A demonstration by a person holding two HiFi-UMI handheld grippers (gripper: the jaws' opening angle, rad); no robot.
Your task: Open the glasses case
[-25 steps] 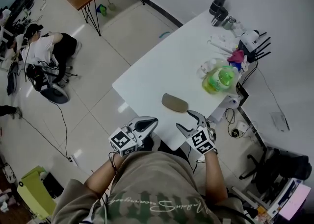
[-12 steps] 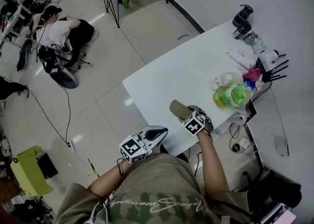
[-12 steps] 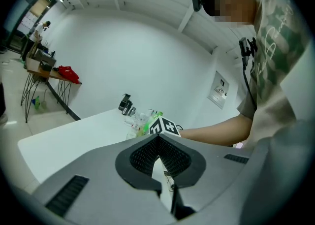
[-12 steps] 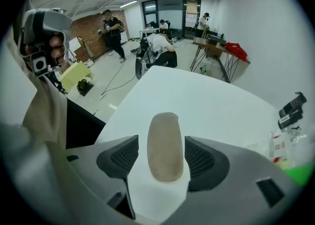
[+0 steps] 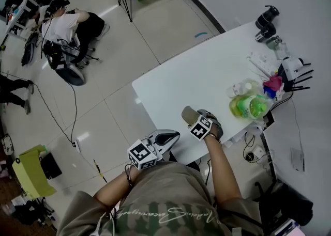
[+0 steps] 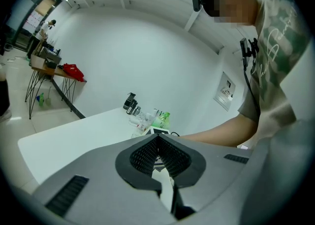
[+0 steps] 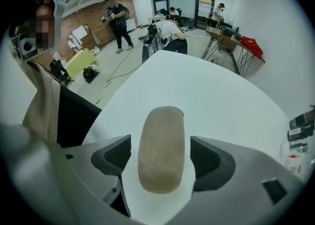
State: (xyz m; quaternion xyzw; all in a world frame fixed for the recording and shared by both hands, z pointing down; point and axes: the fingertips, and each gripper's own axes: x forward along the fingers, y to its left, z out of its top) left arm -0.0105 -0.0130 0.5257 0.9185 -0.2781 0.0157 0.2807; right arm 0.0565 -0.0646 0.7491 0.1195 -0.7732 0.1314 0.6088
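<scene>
My right gripper (image 7: 162, 162) points steeply down over the glasses case (image 5: 188, 114), which lies closed and flat on the white desk (image 5: 181, 80) close to the edge nearest me. The jaws have just been opening and now stand wide. The case sits between them, with a strip of bare desk showing on each side, so neither pad is pressing on it.

The case's long axis runs straight away from me down the gap between the jaws. They straddle its narrow width at the near end, while the far end reaches out past the fingertips. Closing from here would, I judge, pinch it across its short side.

My left gripper (image 5: 170, 137) has its jaws together with nothing in them. It hangs off the desk's near edge, well to the left of the case, so the right hand is plainly the nearer one.

I cannot make out the seam or the hinge on the case: its top looks like one smooth tan surface, and I cannot tell which long side would lift. From the head view, the marker cube and my right hand cover the near end of the case. The left gripper view does not show the case at all, only my right forearm crossing behind the jaws.
</scene>
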